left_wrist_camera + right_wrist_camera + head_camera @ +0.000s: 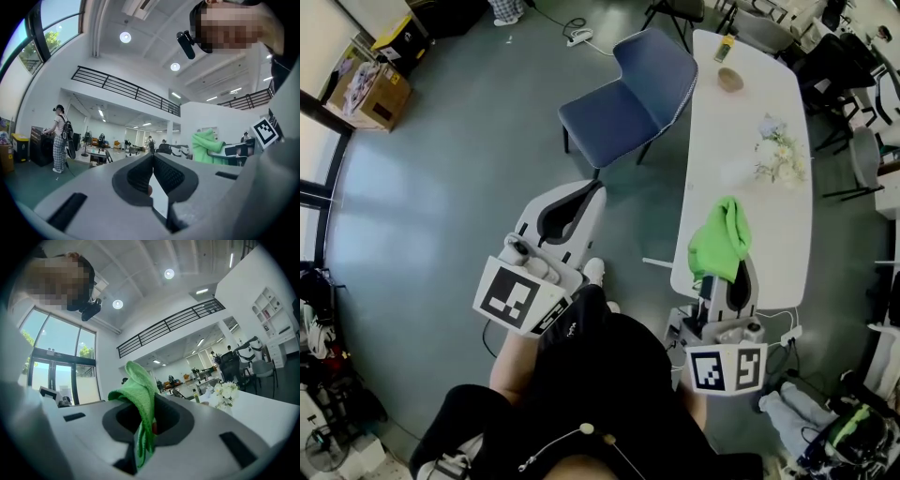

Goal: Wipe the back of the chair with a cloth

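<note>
A blue chair (630, 98) stands on the grey floor ahead of me, its back (661, 66) toward the white table (773, 131). My right gripper (733, 272) is shut on a green cloth (721, 242), held over the table's near end; the cloth (140, 394) droops from between the jaws in the right gripper view. My left gripper (574, 202) is shut and holds nothing, well short of the chair. In the left gripper view its pads (165, 174) meet, and the green cloth (206, 146) shows off to the right.
On the table lie white flowers (776, 150), a round wooden bowl (730, 80) and a small bottle (725, 47). A cardboard box (367, 89) sits far left by the window. More chairs (862, 150) crowd the right side. A person (60, 138) stands far off.
</note>
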Tool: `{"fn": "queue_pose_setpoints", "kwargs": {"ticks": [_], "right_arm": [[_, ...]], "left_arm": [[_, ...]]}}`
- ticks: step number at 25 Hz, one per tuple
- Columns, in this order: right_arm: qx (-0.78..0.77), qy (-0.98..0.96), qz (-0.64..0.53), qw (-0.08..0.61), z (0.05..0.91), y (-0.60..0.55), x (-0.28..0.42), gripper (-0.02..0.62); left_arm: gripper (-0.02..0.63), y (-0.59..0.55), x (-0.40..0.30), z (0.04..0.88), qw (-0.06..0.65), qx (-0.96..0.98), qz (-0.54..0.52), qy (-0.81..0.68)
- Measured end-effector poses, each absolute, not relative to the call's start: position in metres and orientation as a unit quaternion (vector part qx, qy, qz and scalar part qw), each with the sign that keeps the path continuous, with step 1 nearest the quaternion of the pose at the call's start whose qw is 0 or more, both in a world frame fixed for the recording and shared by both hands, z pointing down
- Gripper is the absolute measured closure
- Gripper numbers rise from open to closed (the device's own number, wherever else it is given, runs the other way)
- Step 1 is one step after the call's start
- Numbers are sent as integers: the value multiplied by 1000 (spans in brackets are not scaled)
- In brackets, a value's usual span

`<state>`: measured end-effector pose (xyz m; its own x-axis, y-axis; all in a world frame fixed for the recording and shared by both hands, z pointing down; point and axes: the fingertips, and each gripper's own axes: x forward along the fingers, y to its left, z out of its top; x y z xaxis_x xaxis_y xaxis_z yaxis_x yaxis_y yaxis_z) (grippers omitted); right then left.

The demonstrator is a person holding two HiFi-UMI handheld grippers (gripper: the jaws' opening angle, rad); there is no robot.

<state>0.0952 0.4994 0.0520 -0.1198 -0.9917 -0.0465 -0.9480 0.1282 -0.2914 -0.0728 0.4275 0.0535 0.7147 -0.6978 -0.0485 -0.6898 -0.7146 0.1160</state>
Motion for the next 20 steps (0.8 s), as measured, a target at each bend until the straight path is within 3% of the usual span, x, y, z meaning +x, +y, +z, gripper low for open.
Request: {"fn": "queue_pose_setpoints", "kwargs": {"ticks": [20], "right_arm": [[-665,733,-102,100,65,400,72,548]], "left_arm": [[601,329,-96,68,44,927,-28,-370]]}}
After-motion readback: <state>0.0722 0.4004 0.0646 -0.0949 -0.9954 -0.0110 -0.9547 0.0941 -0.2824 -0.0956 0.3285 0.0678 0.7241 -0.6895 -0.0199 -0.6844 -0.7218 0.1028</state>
